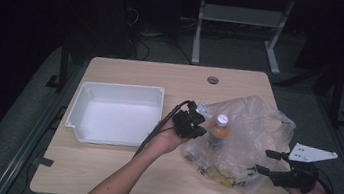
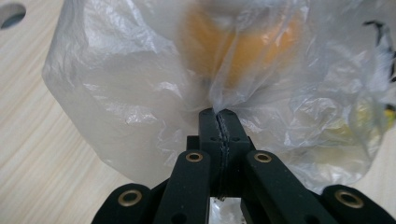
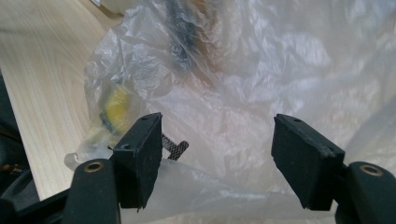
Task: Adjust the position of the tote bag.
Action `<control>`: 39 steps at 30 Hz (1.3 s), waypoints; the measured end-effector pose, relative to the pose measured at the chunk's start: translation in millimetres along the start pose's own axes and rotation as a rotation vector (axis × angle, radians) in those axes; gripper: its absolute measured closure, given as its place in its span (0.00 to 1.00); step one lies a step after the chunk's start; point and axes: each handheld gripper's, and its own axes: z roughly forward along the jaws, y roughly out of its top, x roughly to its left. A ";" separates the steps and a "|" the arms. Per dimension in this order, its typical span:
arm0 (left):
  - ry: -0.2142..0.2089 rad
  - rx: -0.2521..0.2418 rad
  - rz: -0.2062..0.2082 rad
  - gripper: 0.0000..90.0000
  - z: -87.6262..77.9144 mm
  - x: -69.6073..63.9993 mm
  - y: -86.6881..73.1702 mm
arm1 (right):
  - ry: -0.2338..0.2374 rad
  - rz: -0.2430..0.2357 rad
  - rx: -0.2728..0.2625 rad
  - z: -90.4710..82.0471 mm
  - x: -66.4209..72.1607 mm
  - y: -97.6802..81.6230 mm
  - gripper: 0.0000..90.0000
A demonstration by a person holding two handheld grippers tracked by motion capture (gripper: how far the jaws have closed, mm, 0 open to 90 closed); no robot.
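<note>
Plastic bag (image 1: 245, 137) sits on table (image 1: 99, 173) right of the white bin (image 1: 117, 112), w/ an orange drink bottle (image 1: 217, 131) upright inside and something yellow at the near end. Left gripper (image 2: 219, 122) is clamped tight on a pinch of film at the bag's left edge. Right gripper (image 3: 217, 149) has jaws wide apart, film between them, pads not pressing. Bag is thin, soft, slippery; prob. tears if yanked. Weight is all in the bottle, so take gathered film near the rim, both sides, lift evenly.
</note>
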 end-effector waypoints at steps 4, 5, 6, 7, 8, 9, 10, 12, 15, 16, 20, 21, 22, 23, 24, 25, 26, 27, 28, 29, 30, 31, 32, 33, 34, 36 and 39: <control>0.031 0.078 0.038 1.00 13.2 -4.2 -14.8 | 0.001 -0.003 0.004 0.6 0.3 -0.1 0.37; 0.031 0.087 0.041 1.00 15.0 -4.7 -17.4 | 0.002 -0.004 0.006 1.1 0.3 -0.1 0.37; 0.024 0.091 0.033 1.00 17.3 -4.9 -20.9 | 0.002 -0.003 0.008 1.4 0.4 -0.1 0.37; 0.021 0.094 0.030 1.00 19.1 -4.4 -24.2 | 0.003 -0.002 0.010 2.0 0.7 0.0 0.37; 0.017 0.095 0.017 1.00 20.9 -4.1 -27.4 | 0.006 -0.004 0.012 2.5 1.1 0.0 0.37; 0.013 0.103 0.016 1.00 22.0 -2.7 -30.3 | 0.006 -0.006 0.013 2.9 1.4 0.1 0.37; 0.005 0.111 0.007 1.00 23.3 -1.6 -33.8 | 0.005 -0.007 0.015 3.2 1.7 0.1 0.37; 0.002 0.127 0.004 1.00 24.8 0.0 -38.7 | 0.006 -0.007 0.015 3.5 1.6 -0.1 0.37; 0.000 0.132 -0.006 1.00 25.0 1.8 -44.0 | 0.006 -0.002 0.018 3.5 1.3 -0.4 0.37; -0.004 0.133 -0.008 1.00 24.0 3.0 -45.7 | 0.007 -0.001 0.019 3.4 1.3 -0.5 0.37; -0.025 0.124 -0.023 0.97 16.4 4.9 -48.2 | 0.007 -0.002 0.019 3.4 1.4 -0.6 0.37; -0.032 0.119 -0.026 0.94 13.3 5.2 -48.7 | 0.008 -0.002 0.018 3.3 1.4 -0.6 0.37; -0.026 0.112 -0.022 0.91 8.1 5.9 -49.1 | 0.008 -0.002 0.018 3.1 1.3 -0.7 0.37; -0.027 0.106 -0.023 0.87 4.6 6.5 -49.3 | 0.007 0.000 0.017 3.1 1.2 -0.9 0.37; -0.035 0.098 -0.019 0.85 -1.3 7.8 -49.7 | 0.009 0.000 0.015 3.1 1.0 -1.0 0.37; -0.037 0.099 -0.015 0.84 -6.2 8.6 -49.6 | 0.009 0.001 0.013 3.2 0.8 -1.1 0.37; -0.033 0.093 -0.012 0.83 -10.7 9.1 -49.3 | 0.008 0.001 0.014 3.0 0.8 -1.0 0.37; -0.033 0.088 -0.017 0.82 -14.3 9.4 -48.8 | 0.007 0.001 0.014 2.9 0.9 -1.0 0.37; -0.039 0.087 -0.010 0.81 -19.4 10.6 -47.5 | 0.006 0.002 0.014 2.8 1.1 -0.8 0.37; -0.038 0.072 -0.015 0.79 -24.6 10.2 -45.3 | 0.007 0.001 0.012 2.8 1.2 -0.7 0.37; -0.042 0.068 -0.008 0.78 -28.9 10.1 -42.7 | 0.008 0.003 0.011 2.7 1.5 -0.4 0.37; -0.049 0.059 -0.007 0.77 -32.5 9.3 -39.8 | 0.007 0.002 0.011 2.8 1.7 -0.2 0.37; -0.054 0.047 -0.006 0.76 -35.3 8.2 -36.5 | 0.006 0.002 0.012 2.8 2.0 0.0 0.37; -0.054 0.043 -0.001 0.74 -37.5 7.1 -33.5 | 0.006 0.002 0.011 2.8 2.1 0.0 0.37; -0.056 0.030 0.000 0.72 -39.3 4.7 -29.4 | 0.006 0.002 0.011 2.8 2.3 0.1 0.37; -0.058 0.023 0.028 0.65 -41.8 -1.0 -18.8 | 0.006 0.003 0.011 2.8 2.2 0.0 0.37; -0.065 0.001 0.048 0.56 -41.2 -9.6 -4.8 | 0.007 0.007 0.009 2.8 1.9 -0.1 0.37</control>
